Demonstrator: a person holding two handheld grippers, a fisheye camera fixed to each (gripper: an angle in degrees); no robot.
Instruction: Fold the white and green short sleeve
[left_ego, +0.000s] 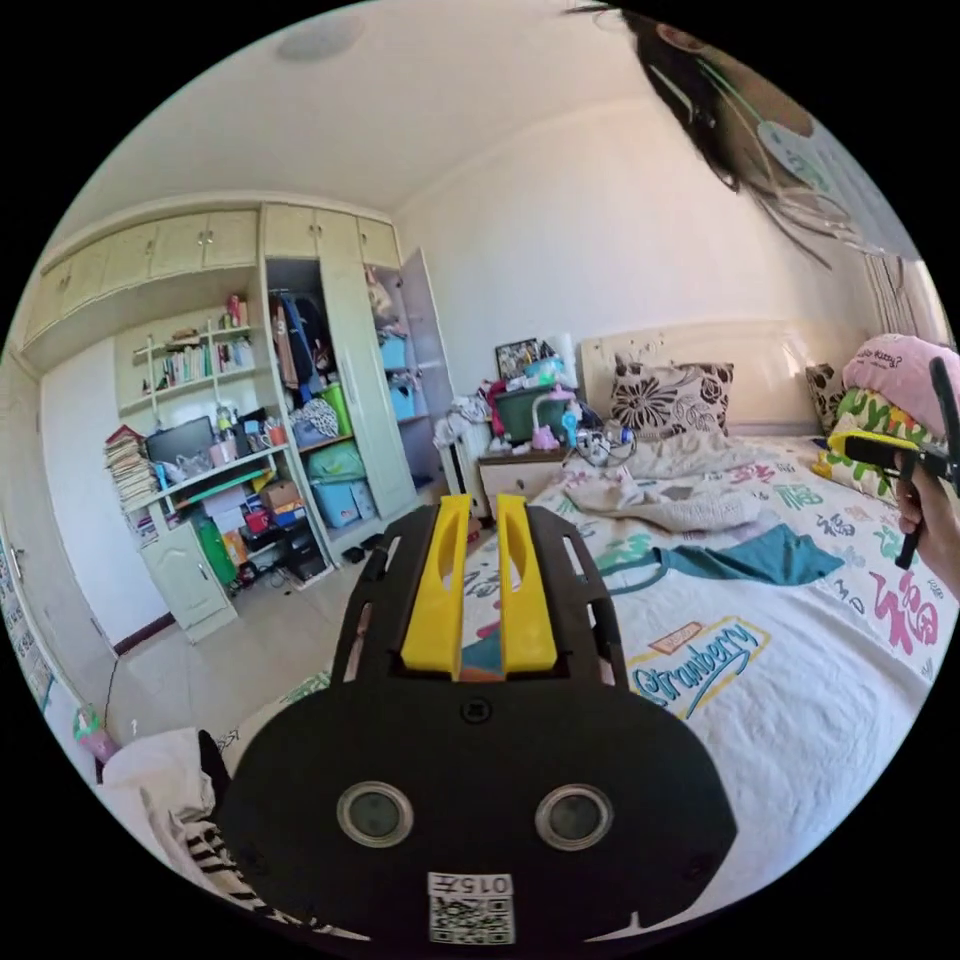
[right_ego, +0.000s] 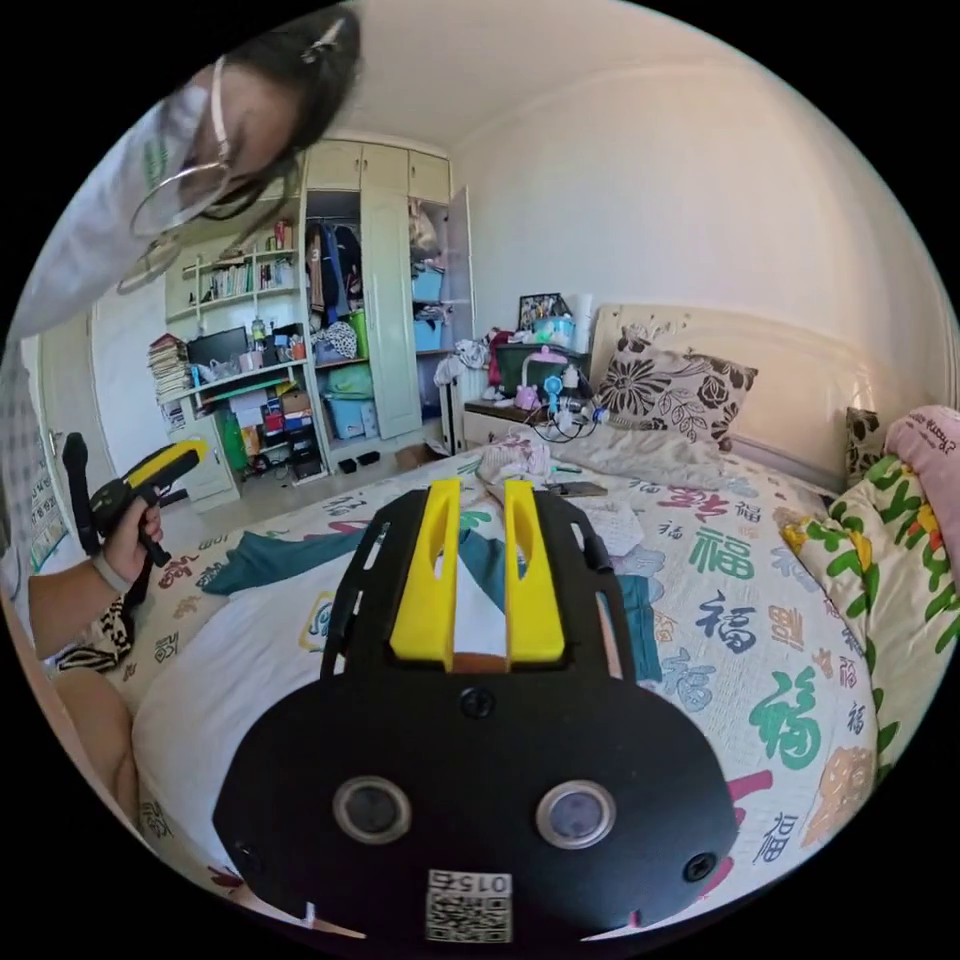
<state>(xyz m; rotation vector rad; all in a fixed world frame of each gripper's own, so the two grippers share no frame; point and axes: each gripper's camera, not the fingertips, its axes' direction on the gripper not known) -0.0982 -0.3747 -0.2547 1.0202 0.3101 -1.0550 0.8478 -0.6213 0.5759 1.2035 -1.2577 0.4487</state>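
Both yellow-jawed black tools, left tool (left_ego: 483, 515) and right tool (right_ego: 478, 500), hover level above the white and teal-green short-sleeved shirt (right_ego: 250, 620) on the patterned bed (right_ego: 800, 640), jaws slightly parted, gripping nothing.

The white shirt (left_ego: 800, 700), right of the left jaws, bears a logo reading "Strawberry". The bedsheet (right_ego: 790, 640), right of the right jaws, repeats the character "福". A sticker (left_ego: 470, 885) on the gripper body below the jaws shows mirrored digits, "015".

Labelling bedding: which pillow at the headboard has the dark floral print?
The cream pillow with dark flowers leaning upright on the headboard. The pillow by the bed's side has green lettering.
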